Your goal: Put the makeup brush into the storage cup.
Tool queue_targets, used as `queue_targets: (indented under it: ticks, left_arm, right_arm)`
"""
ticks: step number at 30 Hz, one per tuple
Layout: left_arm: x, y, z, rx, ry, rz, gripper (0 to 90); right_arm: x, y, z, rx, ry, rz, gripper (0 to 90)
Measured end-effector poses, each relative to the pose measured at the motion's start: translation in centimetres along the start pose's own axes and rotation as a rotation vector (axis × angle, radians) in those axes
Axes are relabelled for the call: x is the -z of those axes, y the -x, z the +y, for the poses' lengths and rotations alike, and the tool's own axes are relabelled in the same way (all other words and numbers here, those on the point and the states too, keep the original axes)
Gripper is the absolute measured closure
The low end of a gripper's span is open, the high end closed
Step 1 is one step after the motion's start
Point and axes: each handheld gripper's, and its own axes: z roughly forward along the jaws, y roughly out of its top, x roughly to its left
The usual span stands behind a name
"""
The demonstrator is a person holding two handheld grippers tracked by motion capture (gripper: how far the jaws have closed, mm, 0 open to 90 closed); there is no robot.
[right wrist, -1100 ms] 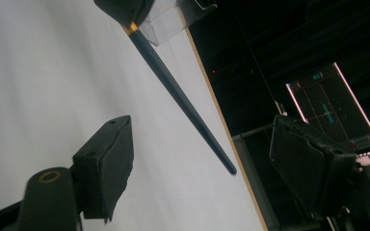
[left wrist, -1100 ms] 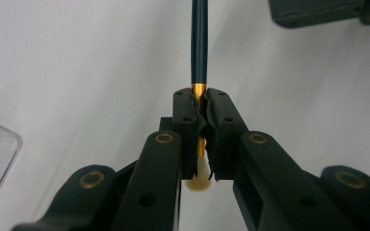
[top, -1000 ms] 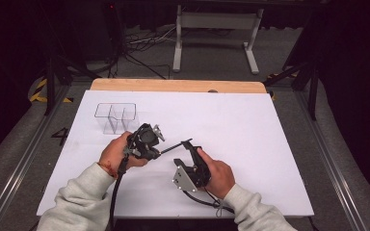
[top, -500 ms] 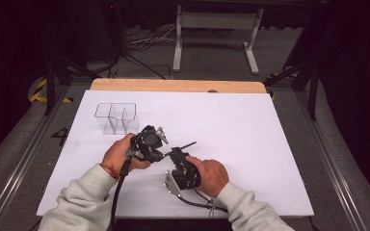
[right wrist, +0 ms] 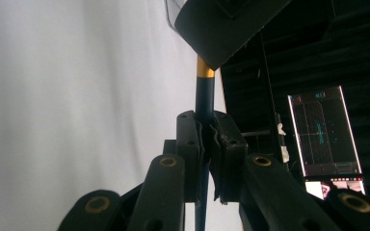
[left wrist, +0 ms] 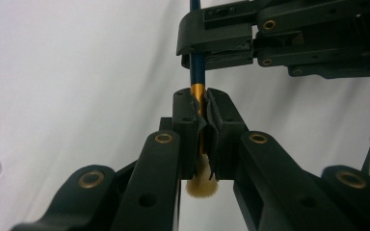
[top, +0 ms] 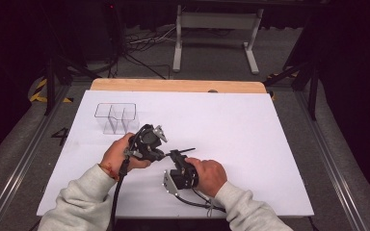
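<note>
White sheet-covered table [top: 250,144] with a bare wooden strip along its far edge, the largest item listed. Clear plastic organiser [top: 117,118] — a divided container standing near the far-left corner of the table, its compartments looking empty, though see-through walls make that hard to confirm. Left gripper [top: 160,155], held over the near-middle of the table: jaws fully closed on the gold ferrule of the brush [left wrist: 197,67], the pale bristle tuft poking out behind its pads. Right gripper [top: 174,155], just beside the left one: its jaws have just been closing and now clamp the dark blue handle of the same brush, as the right gripper view [right wrist: 204,144] shows. Brush — a slim make-up or paint brush, dark blue handle, gold ferrule, tan bristles, spanning the two grippers above the table's near-middle, its thin tail end pointing toward the right edge. Judged risks: with both grippers pinching one slender stick, any twist or pull by the hands in different directions could bend or snap the handle, or lever the ferrule loose; if the left gripper lets go before the right grip is firm, the brush may pivot and drop onto the table; the grip on the smooth handle could also slide during carrying toward the organiser.
</note>
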Motion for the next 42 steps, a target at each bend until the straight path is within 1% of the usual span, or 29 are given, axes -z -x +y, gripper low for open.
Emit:
queue_targets:
  ticks: [1,2,3,4,5,6,7,9,10,12,14,15,17,19,21,22,24,25,27,28,30,31,32,33,35,37,40,41,42]
  left_arm:
    - [0.0,0.0,0.0,0.000,0.000,0.000,83.2]
    - [0.3,-0.1,-0.1,0.011,0.024,-0.001,83.2]
    - [0.5,-0.1,-0.2,0.009,0.043,0.004,82.9]
    - [0.7,0.0,-0.3,0.005,0.064,0.011,82.7]
    - [1.2,-0.1,-0.5,0.008,0.102,0.020,79.1]
    - [1.2,-0.1,-0.5,0.008,0.102,0.020,78.6]
    - [1.5,-0.1,-0.7,0.002,0.130,0.018,78.6]
    - [2.2,-0.1,-1.0,0.000,0.178,0.046,73.7]
    - [2.5,-0.1,-1.2,-0.011,0.195,0.061,71.2]
    - [3.2,-0.1,-1.6,-0.034,0.244,0.077,68.9]
    - [3.8,0.1,-2.2,-0.072,0.310,0.089,63.9]
    - [4.1,0.3,-2.4,-0.095,0.332,0.095,62.5]
    - [4.6,0.7,-2.9,-0.118,0.365,0.138,58.6]
    - [5.0,1.0,-3.4,-0.114,0.404,0.190,54.0]
    - [5.3,1.1,-4.0,-0.113,0.443,0.223,52.0]
    - [5.4,1.2,-4.4,-0.111,0.457,0.251,49.8]
    - [5.5,1.3,-5.1,-0.099,0.476,0.278,44.3]
    - [5.5,1.3,-5.5,-0.098,0.492,0.296,40.5]
    - [5.5,1.4,-6.3,-0.094,0.507,0.337,34.0]
    - [5.5,1.6,-6.8,-0.088,0.533,0.371,31.1]
    - [5.5,1.6,-7.5,-0.059,0.551,0.385,22.4]
    - [5.4,1.7,-8.1,-0.052,0.568,0.408,19.9]
    - [5.4,1.7,-8.1,-0.052,0.568,0.408,19.0]
    - [5.2,1.6,-8.8,-0.043,0.576,0.411,19.0]
    - [4.9,1.5,-9.8,-0.008,0.589,0.428,12.1]
    - [4.7,1.3,-10.7,0.013,0.601,0.429,10.5]
    - [4.0,1.0,-12.3,0.055,0.638,0.424,9.1]
    - [3.9,0.9,-12.7,0.063,0.642,0.430,8.4]
    - [3.9,0.9,-12.7,0.063,0.642,0.430,8.4]
  right_arm:
    - [0.0,0.0,0.0,0.000,0.000,0.000,83.4]
    - [0.0,0.2,-0.1,-0.017,0.005,0.004,83.4]
    - [-0.1,0.2,-0.1,-0.053,0.015,0.013,83.4]
    - [0.0,0.4,-0.2,-0.057,0.011,0.011,83.4]
    - [-0.1,0.6,-0.4,-0.079,0.011,0.019,83.4]
    - [-0.1,0.6,-0.4,-0.079,0.011,0.019,83.4]
    - [-0.1,0.7,-0.6,-0.093,0.009,0.033,83.4]
    - [-0.2,0.9,-0.9,-0.136,0.006,0.044,83.4]
    - [-0.2,1.0,-1.0,-0.153,0.006,0.041,83.4]
    - [-0.2,1.2,-1.2,-0.184,0.006,0.055,83.4]
    - [-0.2,1.3,-1.5,-0.219,0.007,0.051,83.5]
    - [-0.2,1.4,-1.6,-0.234,0.008,0.061,83.5]
    - [-0.2,1.5,-1.8,-0.257,0.010,0.063,83.5]
    - [-0.1,1.8,-2.0,-0.282,0.013,0.066,83.5]
    - [0.0,1.9,-2.2,-0.306,0.020,0.075,83.5]
    - [0.0,2.0,-2.3,-0.321,0.024,0.074,83.5]
    - [0.1,2.1,-2.5,-0.357,0.031,0.082,83.5]
    - [0.1,2.3,-2.7,-0.377,0.040,0.083,83.5]
    - [0.1,2.6,-3.0,-0.421,0.055,0.095,83.5]
    - [0.1,2.6,-3.1,-0.438,0.058,0.093,83.5]
    - [0.2,3.1,-3.6,-0.497,0.075,0.113,83.5]
    - [0.2,3.2,-3.7,-0.515,0.079,0.118,83.5]
    - [0.2,3.2,-3.7,-0.515,0.079,0.118,83.5]
    - [0.3,3.4,-3.9,-0.540,0.086,0.123,83.5]
    - [0.3,3.9,-4.4,-0.594,0.106,0.133,83.5]
    - [0.4,4.2,-4.7,-0.636,0.124,0.151,83.5]
    - [0.4,4.6,-5.0,-0.680,0.144,0.171,83.4]
    - [0.4,4.7,-5.1,-0.703,0.157,0.184,83.4]
    - [0.4,4.8,-5.2,-0.714,0.161,0.189,83.4]
